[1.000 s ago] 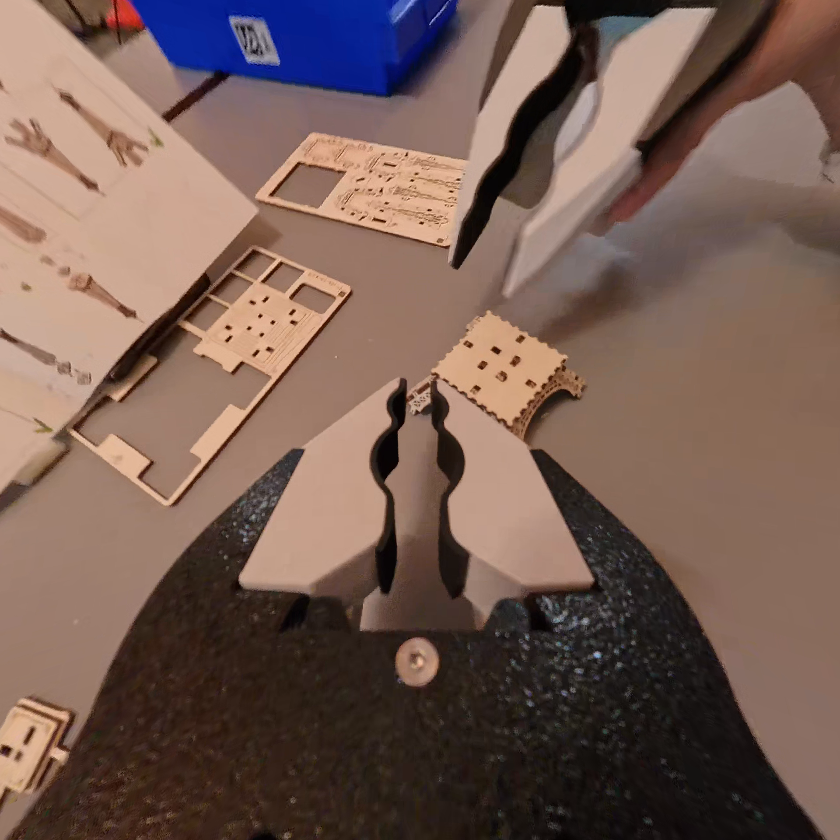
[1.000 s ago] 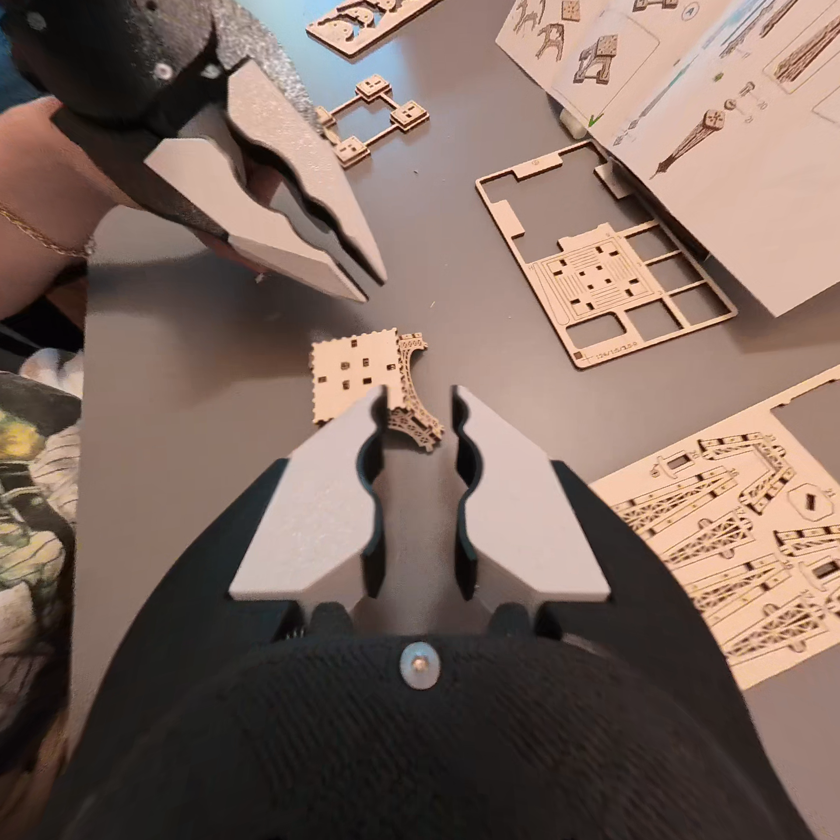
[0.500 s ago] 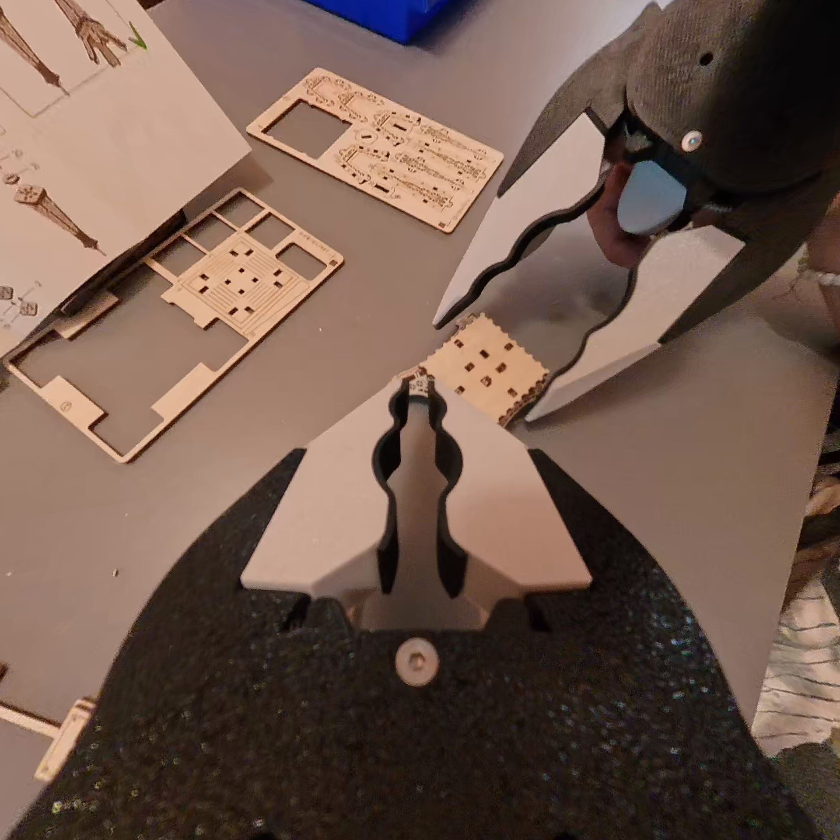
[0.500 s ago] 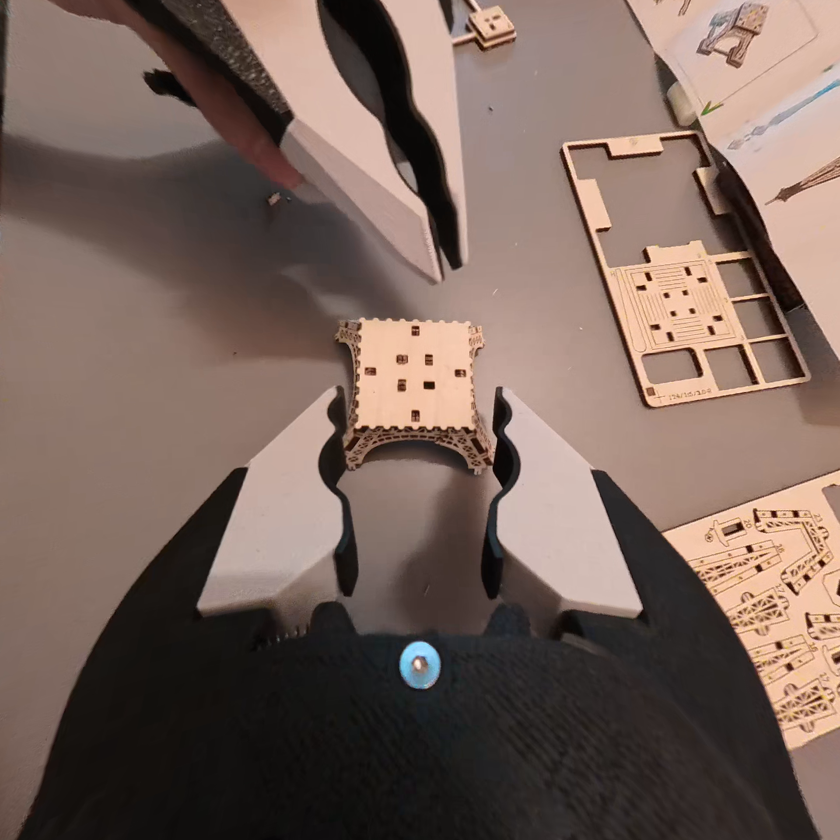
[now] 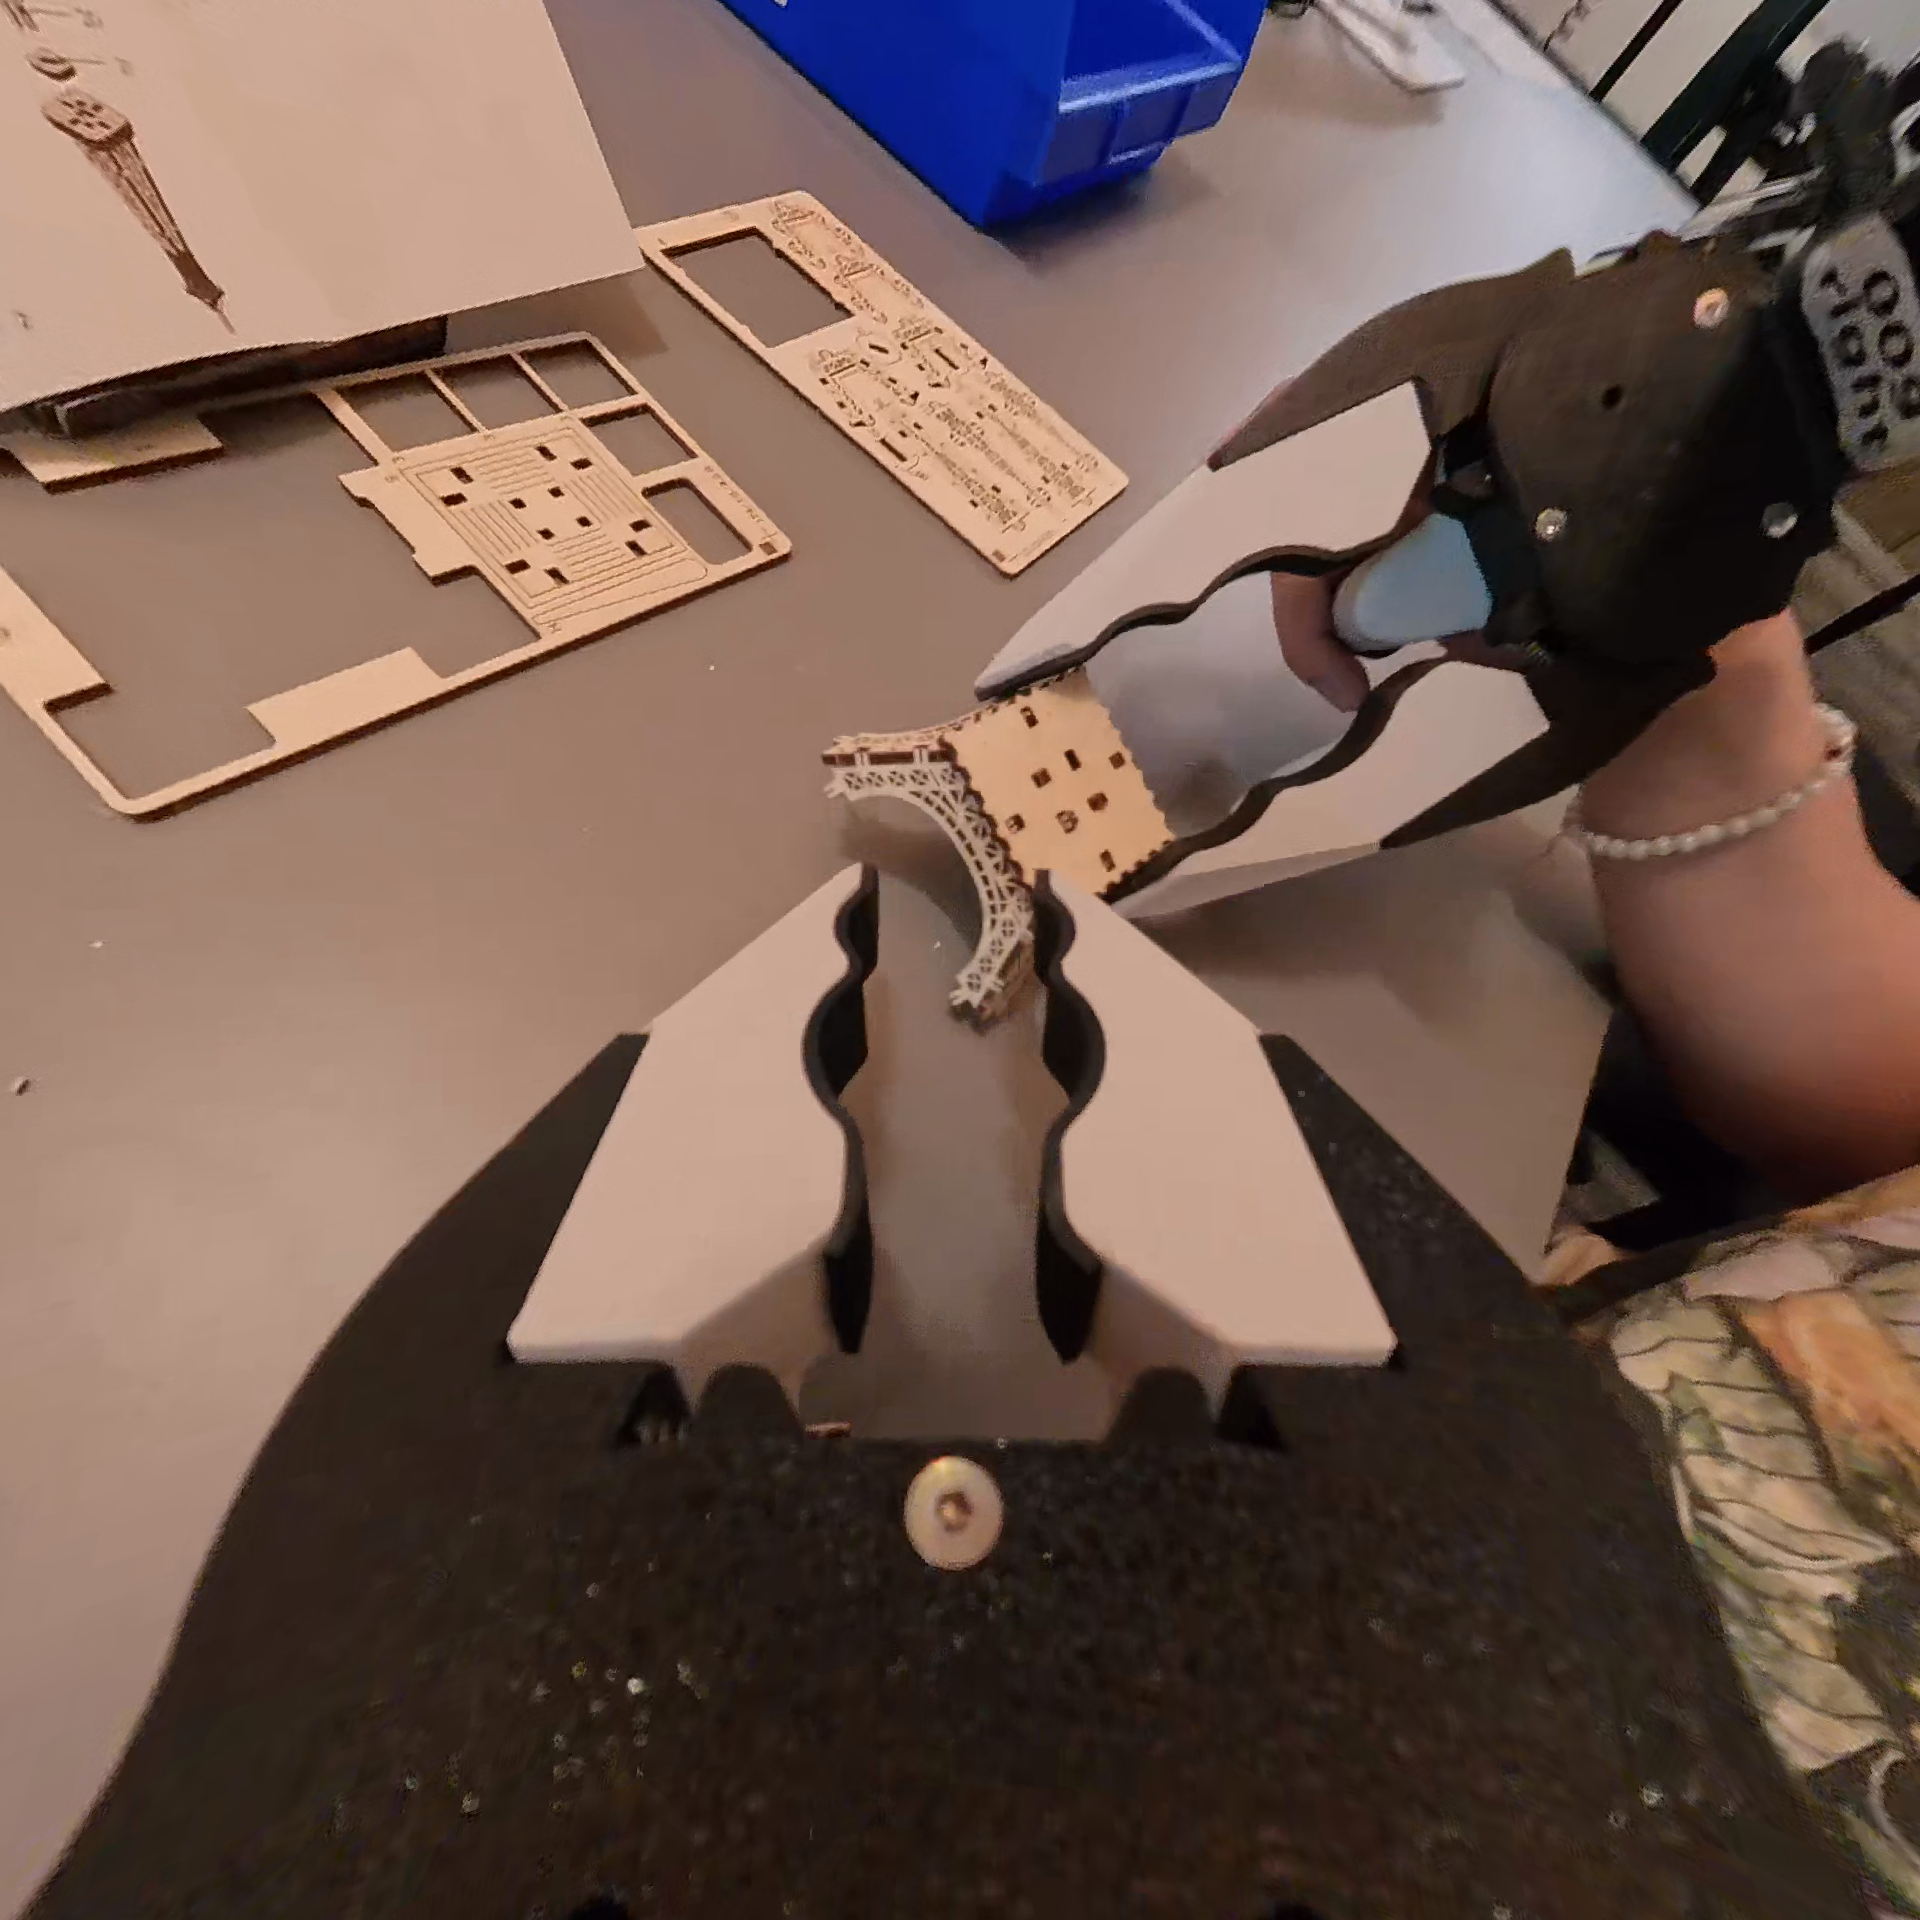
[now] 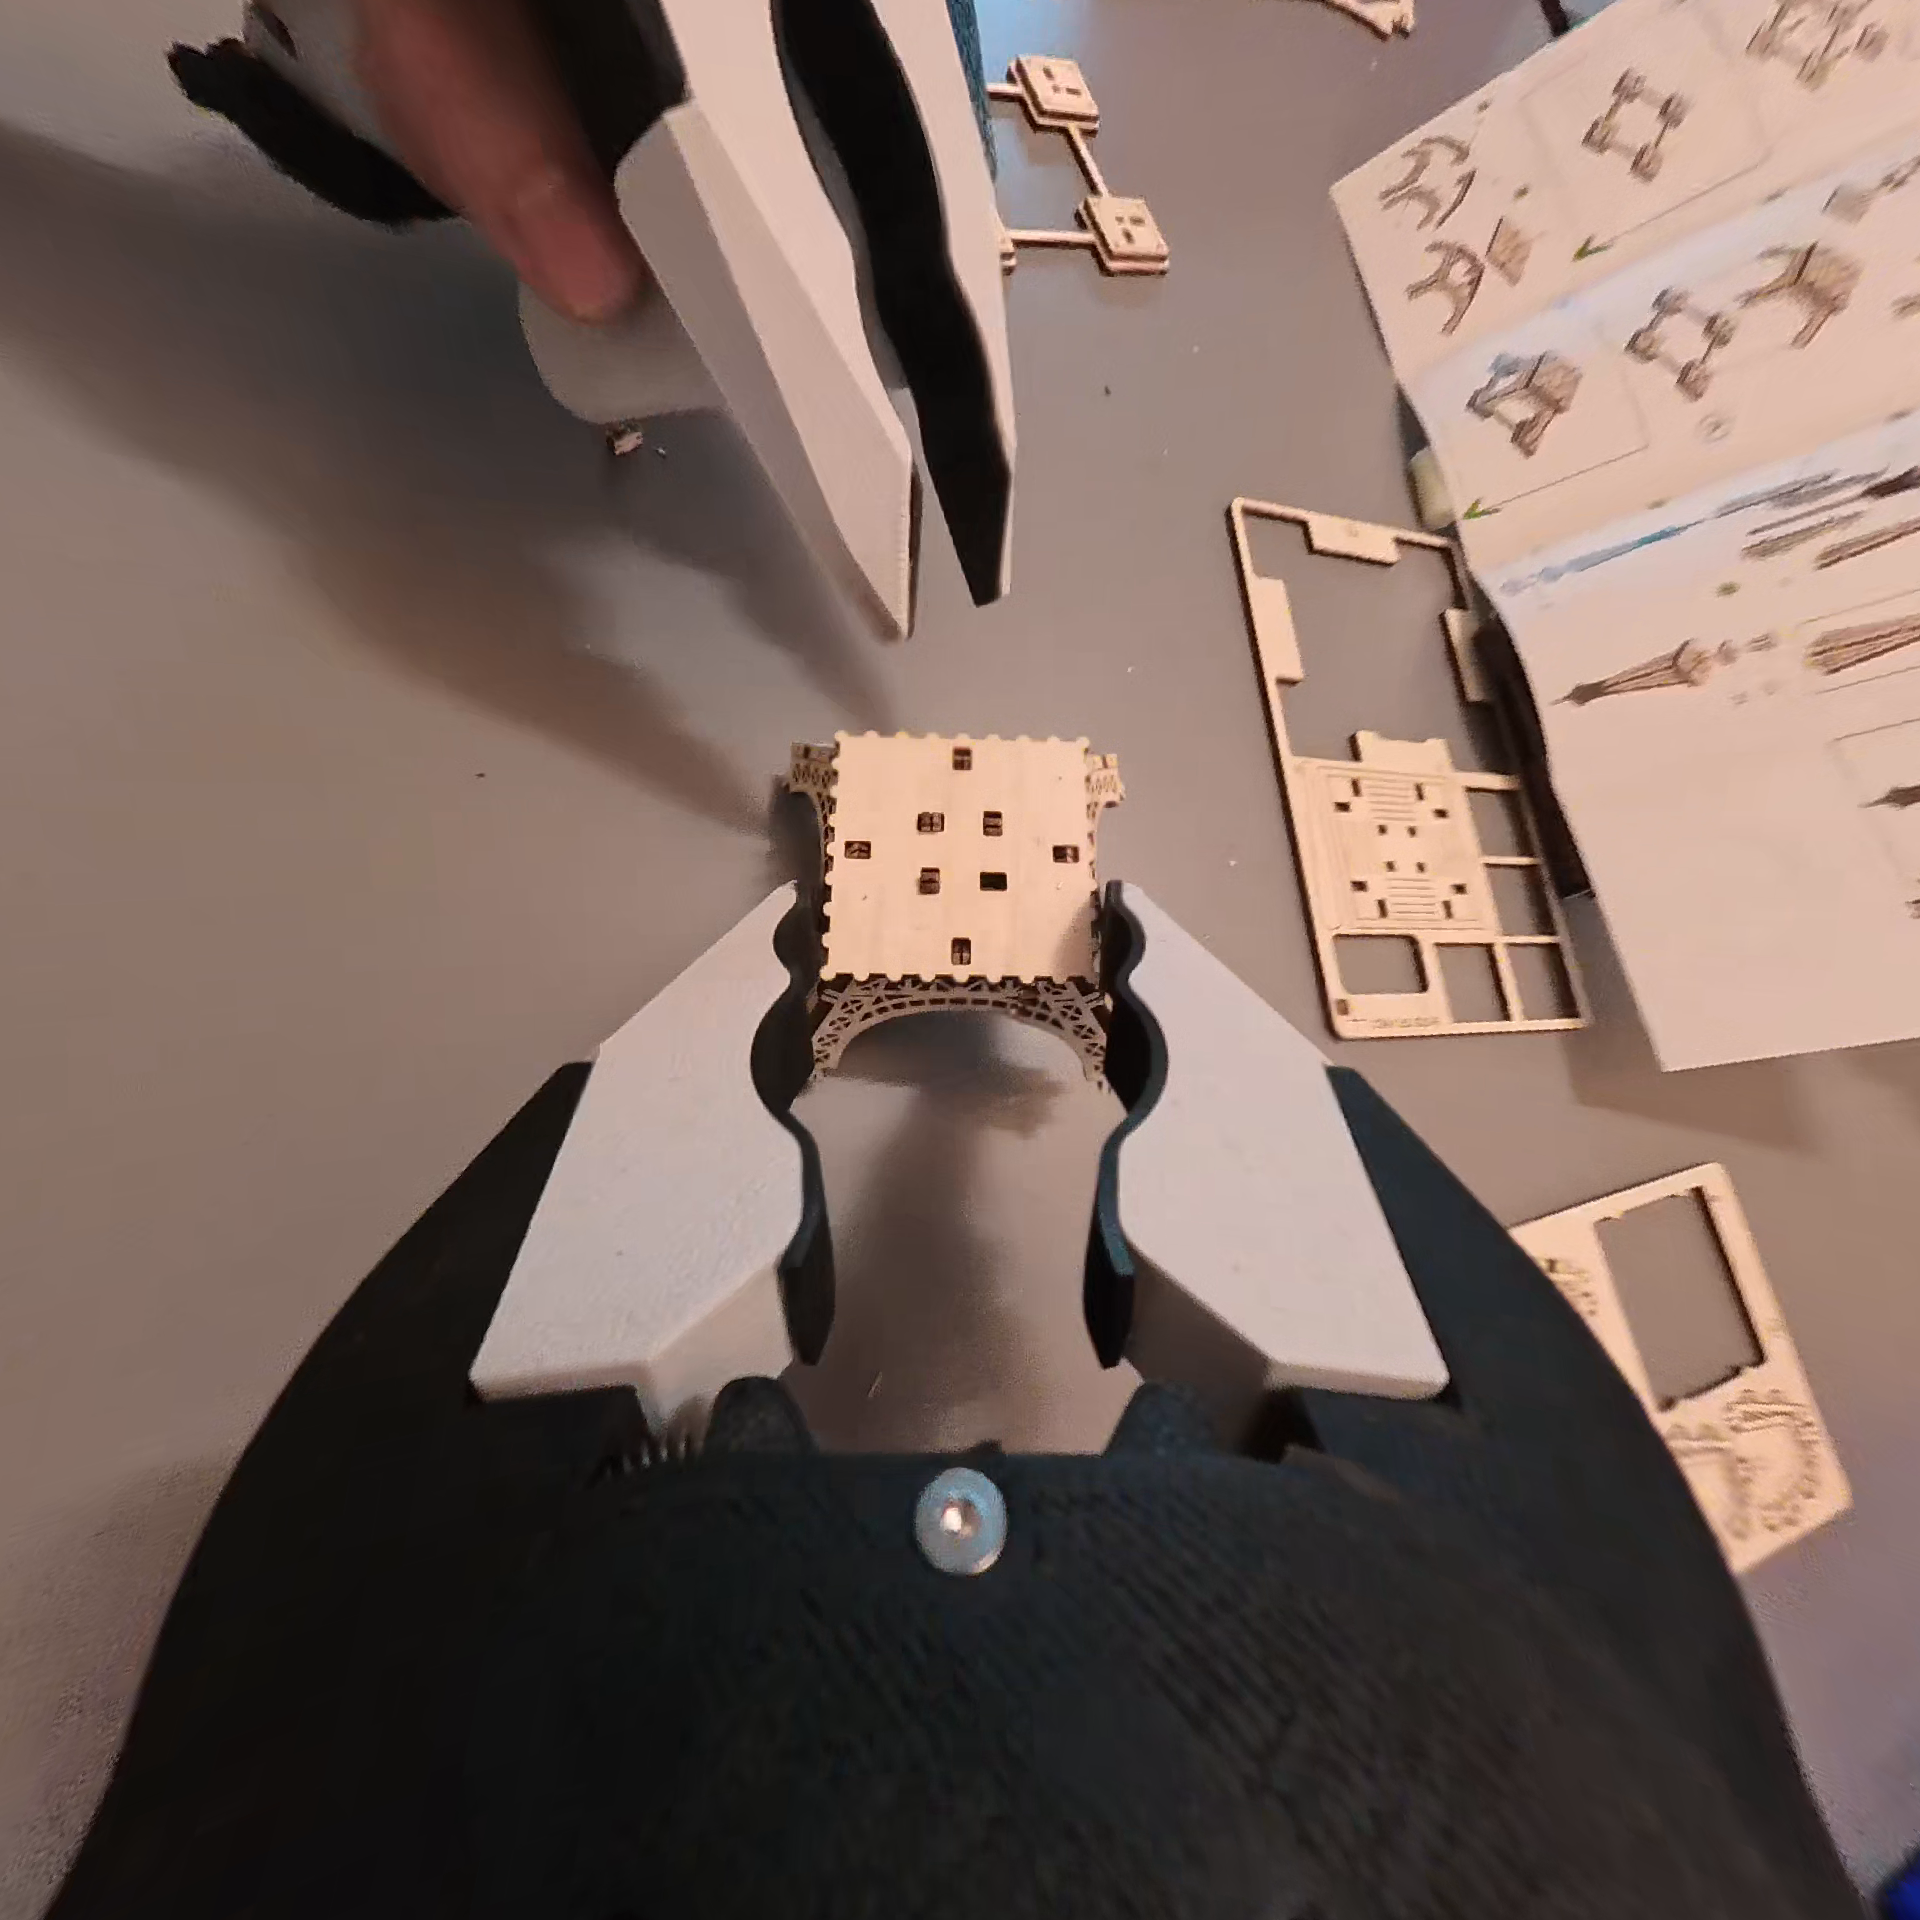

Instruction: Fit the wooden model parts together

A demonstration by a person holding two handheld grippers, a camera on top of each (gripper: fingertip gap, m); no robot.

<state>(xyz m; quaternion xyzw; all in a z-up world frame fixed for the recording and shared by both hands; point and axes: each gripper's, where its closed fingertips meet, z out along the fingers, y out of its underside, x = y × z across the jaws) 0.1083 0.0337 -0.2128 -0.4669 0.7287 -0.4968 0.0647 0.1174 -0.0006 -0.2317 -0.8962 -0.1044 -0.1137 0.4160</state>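
Note:
The wooden tower base (image 6: 961,873), a square plate with slots on lattice arch legs, sits clamped between the fingertips of my right gripper (image 6: 954,909). In the left wrist view the right gripper (image 5: 1060,784) holds the tower base (image 5: 1049,790) tipped on its side above the grey table, plate facing the camera. My left gripper (image 5: 951,899) is open and empty. One arch leg (image 5: 992,935) reaches down between its fingertips, close to the right finger. In the right wrist view the left gripper (image 6: 940,608) hangs just beyond the base.
A folded instruction sheet (image 5: 260,156) lies far left, with two punched wooden part sheets (image 5: 540,520) (image 5: 904,384) beside it. A blue bin (image 5: 1018,94) stands at the back. A small two-square part (image 6: 1091,156) lies far off. A hand with a bracelet (image 5: 1714,821) holds the right gripper. One gripper's finger ends stand about 5 centimetres off the other's.
My right gripper has closed on the tower base and tipped it up off the table. My left gripper has gone from shut to open and moved up to the arch leg.

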